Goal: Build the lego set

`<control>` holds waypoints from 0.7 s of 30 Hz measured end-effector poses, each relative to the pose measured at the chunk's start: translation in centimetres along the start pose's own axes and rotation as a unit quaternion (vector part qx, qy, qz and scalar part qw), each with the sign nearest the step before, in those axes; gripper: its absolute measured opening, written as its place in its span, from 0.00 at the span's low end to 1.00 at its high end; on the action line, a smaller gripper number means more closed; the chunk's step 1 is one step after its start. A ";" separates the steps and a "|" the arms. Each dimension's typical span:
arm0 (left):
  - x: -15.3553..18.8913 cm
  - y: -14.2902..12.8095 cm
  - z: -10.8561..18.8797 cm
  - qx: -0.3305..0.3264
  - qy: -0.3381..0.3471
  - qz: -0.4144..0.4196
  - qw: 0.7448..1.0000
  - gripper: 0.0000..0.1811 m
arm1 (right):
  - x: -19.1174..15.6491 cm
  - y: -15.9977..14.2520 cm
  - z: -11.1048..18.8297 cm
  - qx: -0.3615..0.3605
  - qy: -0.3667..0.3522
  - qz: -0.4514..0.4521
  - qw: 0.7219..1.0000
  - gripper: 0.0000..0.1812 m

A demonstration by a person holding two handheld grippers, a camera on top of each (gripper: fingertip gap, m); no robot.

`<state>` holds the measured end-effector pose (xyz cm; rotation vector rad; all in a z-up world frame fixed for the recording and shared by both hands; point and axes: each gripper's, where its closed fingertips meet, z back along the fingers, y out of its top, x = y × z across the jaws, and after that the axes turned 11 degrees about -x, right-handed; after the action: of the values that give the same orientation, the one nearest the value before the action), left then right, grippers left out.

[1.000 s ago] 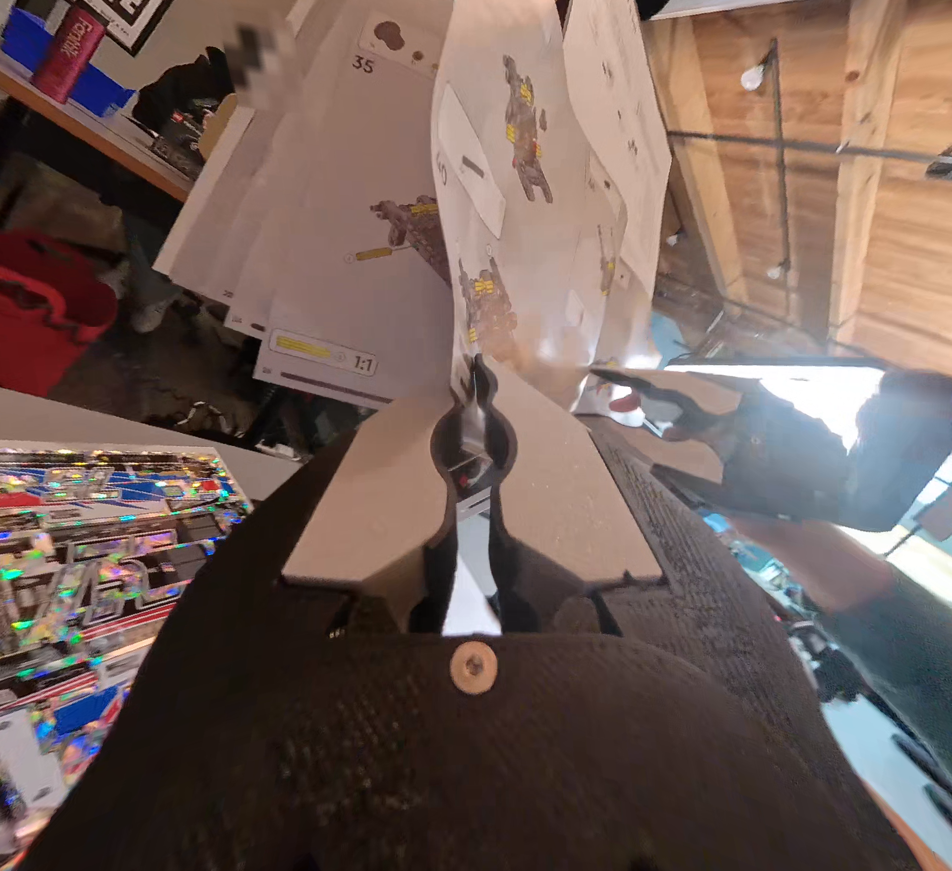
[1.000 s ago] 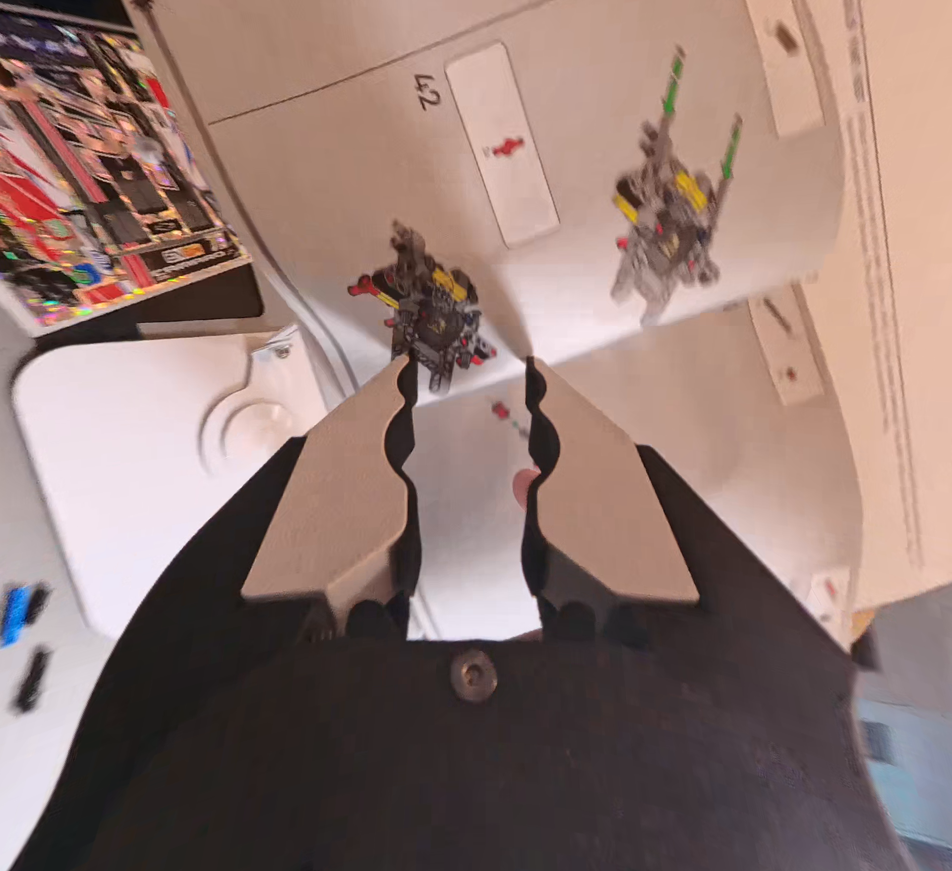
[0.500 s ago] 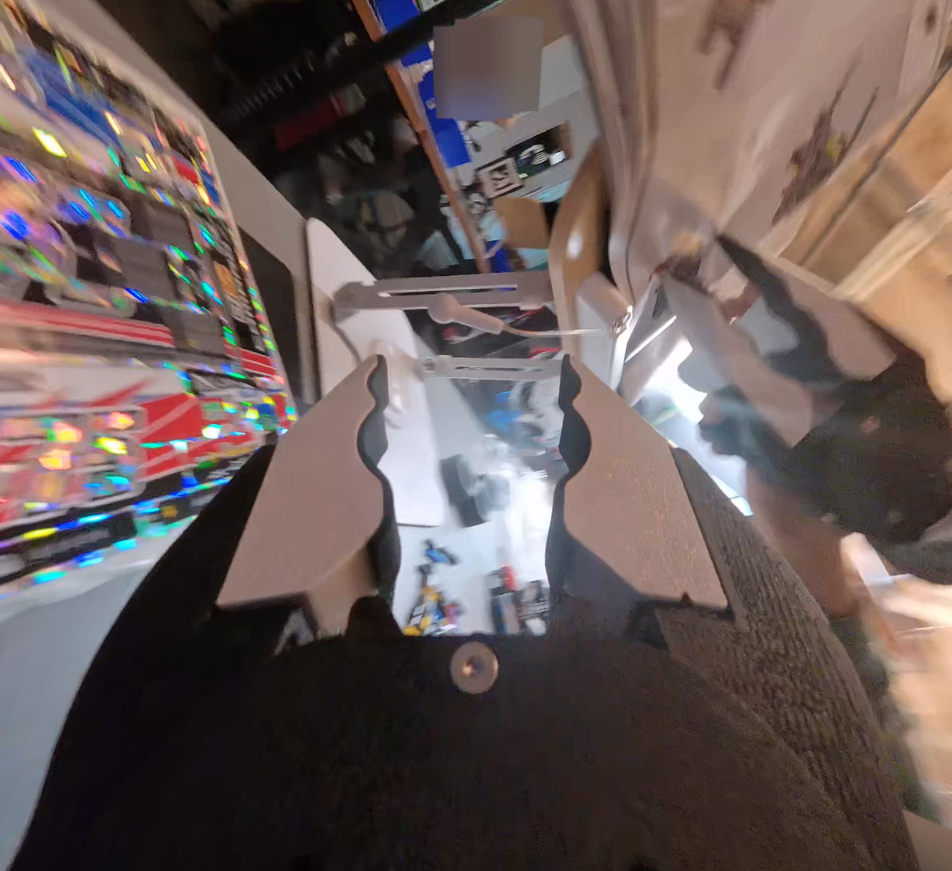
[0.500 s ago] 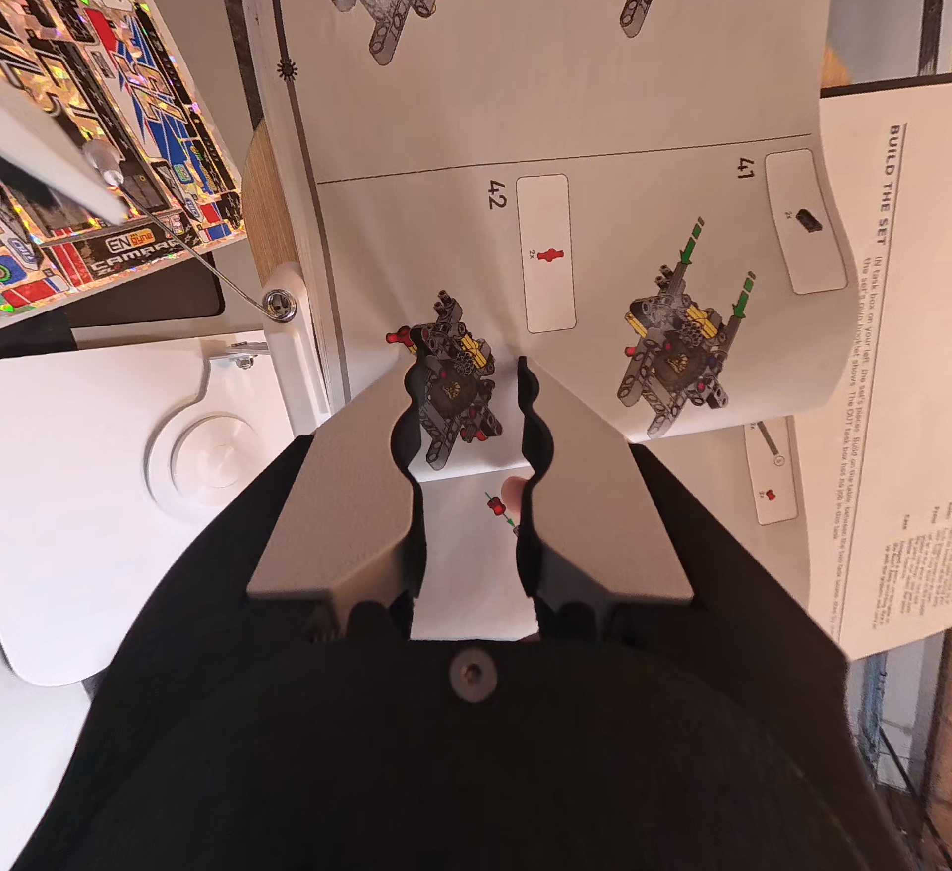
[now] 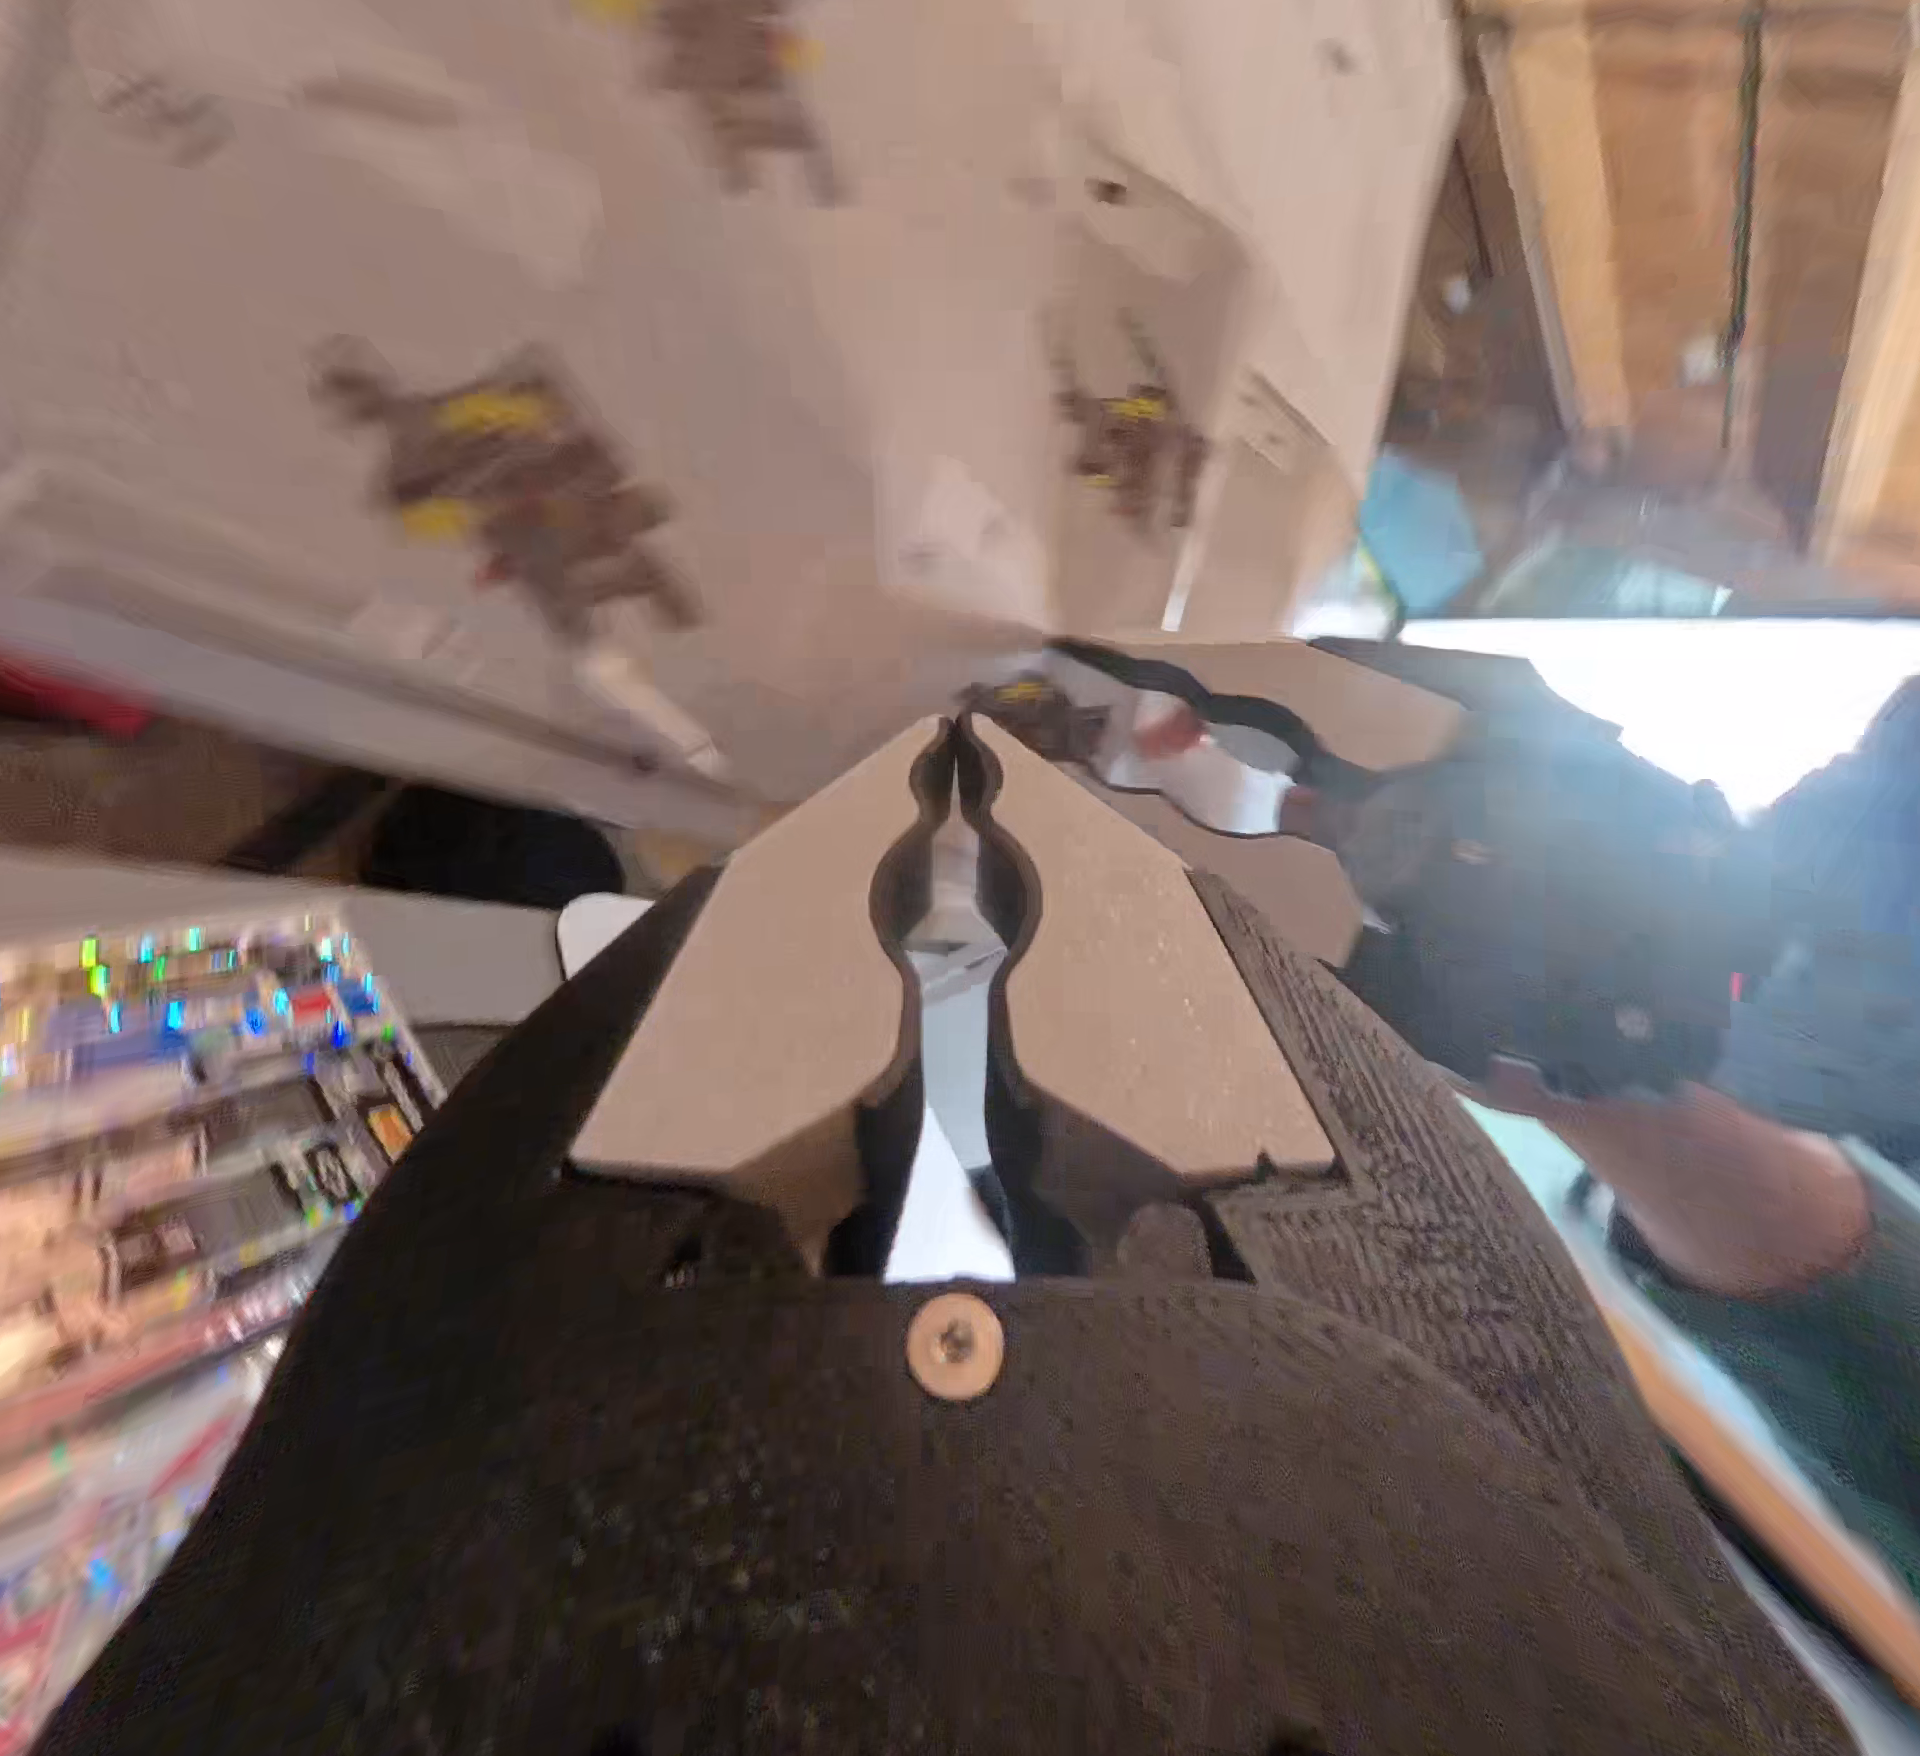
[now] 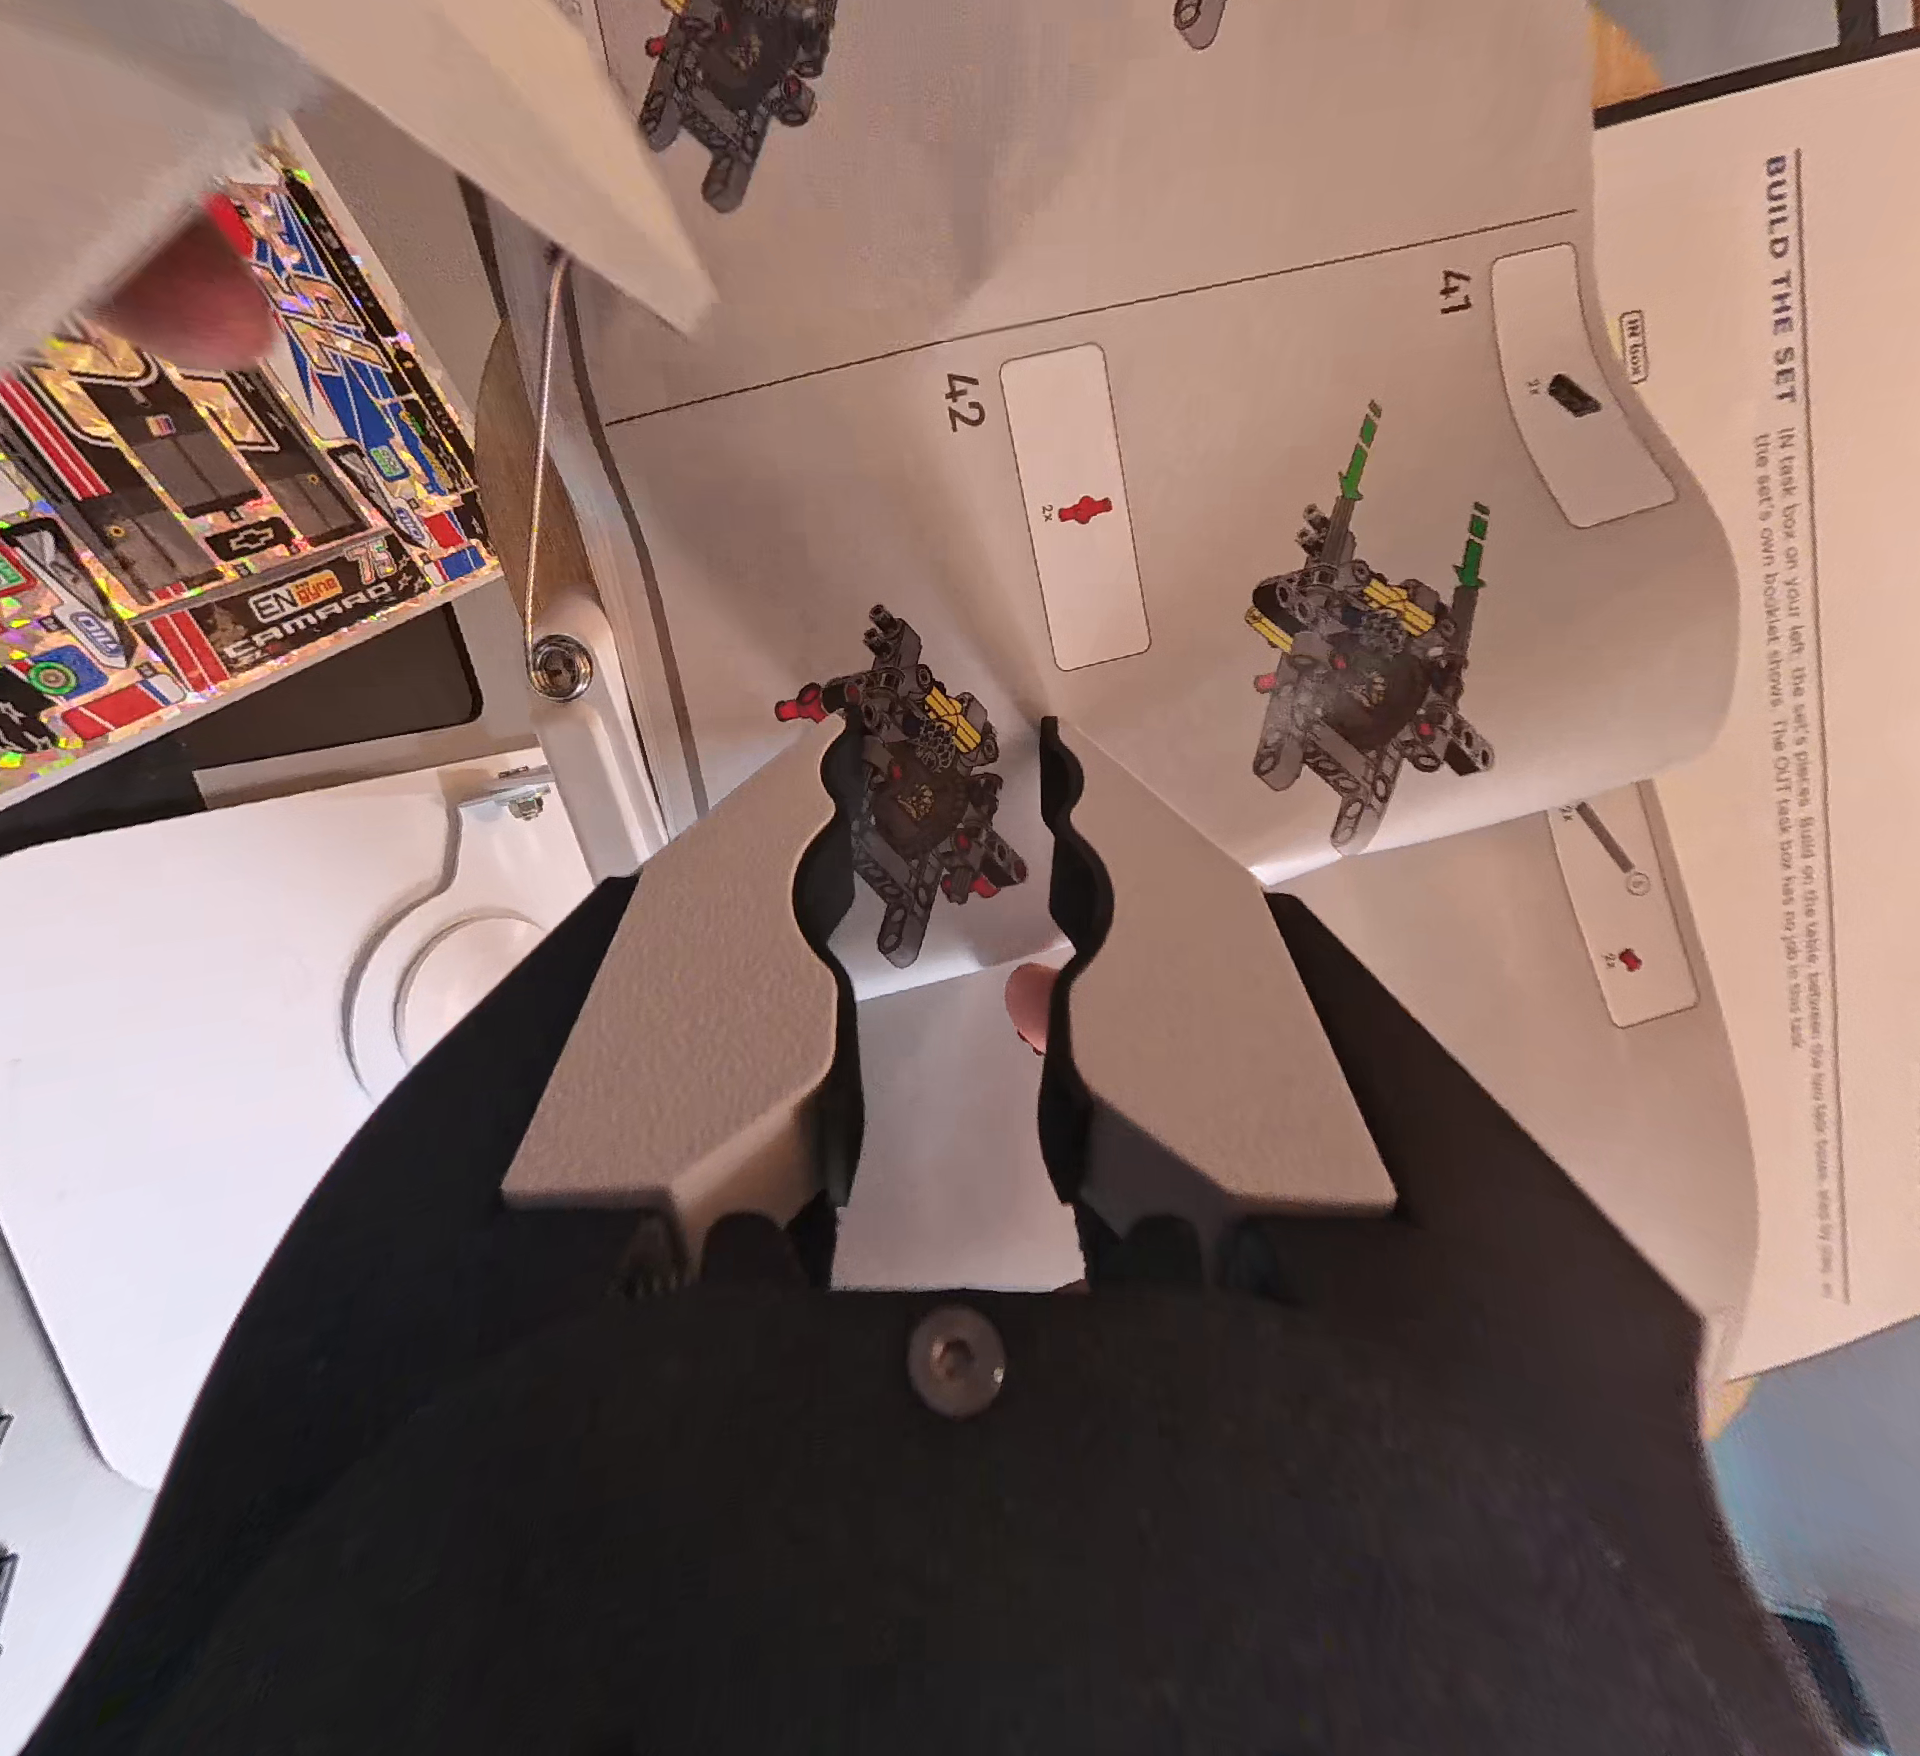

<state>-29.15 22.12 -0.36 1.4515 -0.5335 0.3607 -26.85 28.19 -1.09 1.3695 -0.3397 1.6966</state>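
Observation:
The open instruction booklet (image 6: pixel 1195 148) stands on a white stand, with printed drawings of a grey and yellow model. My right gripper (image 6: pixel 945 732) is open. The lower edge of a curled page (image 6: pixel 935 968) lies between its fingers, which do not press on it. A person's fingertip (image 6: pixel 1029 1010) shows under that page. My left gripper (image 5: pixel 956 721) is shut, its tips at the lower edge of the blurred booklet pages (image 5: pixel 727 252). The right gripper's fingers (image 5: pixel 1299 678) show just to its right, around the page. The left gripper's finger (image 6: pixel 364 44) lies over the booklet's upper left.
A shiny sticker sheet (image 6: pixel 208 511) lies left of the booklet, also in the left wrist view (image 5: pixel 156 1135). The white stand base (image 6: pixel 208 1031) is at lower left, with a wire page holder (image 6: pixel 540 459). A printed sheet (image 6: pixel 1787 667) lies right of the booklet. Tip to tip, the grippers are about 7 centimeters apart.
My left gripper held a page a second ago, opened and swung away, and is now shut at the booklet again. My right gripper narrowed a little around the curled page.

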 end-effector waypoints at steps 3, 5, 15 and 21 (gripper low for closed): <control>0.0 -0.1 -1.7 -0.078 0.068 -0.029 0.994 0.05 | 0.0 0.0 0.1 0.001 0.005 -0.005 1.000 0.18; 0.1 0.6 -1.6 -0.070 0.068 -0.016 0.995 0.05 | -0.1 0.0 0.3 0.002 0.007 -0.006 1.000 0.18; -3.9 -4.0 0.0 0.000 0.079 0.099 0.992 0.26 | -0.5 -0.2 0.6 0.005 0.010 -0.003 1.000 0.20; -4.2 -3.4 -1.3 -0.012 0.082 0.081 0.993 0.06 | -0.5 -0.4 0.6 0.001 0.012 0.004 1.000 0.21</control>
<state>-30.64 23.42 -5.53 1.3456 -0.5220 0.5947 -26.19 27.74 -1.46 1.3505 -0.3312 1.7188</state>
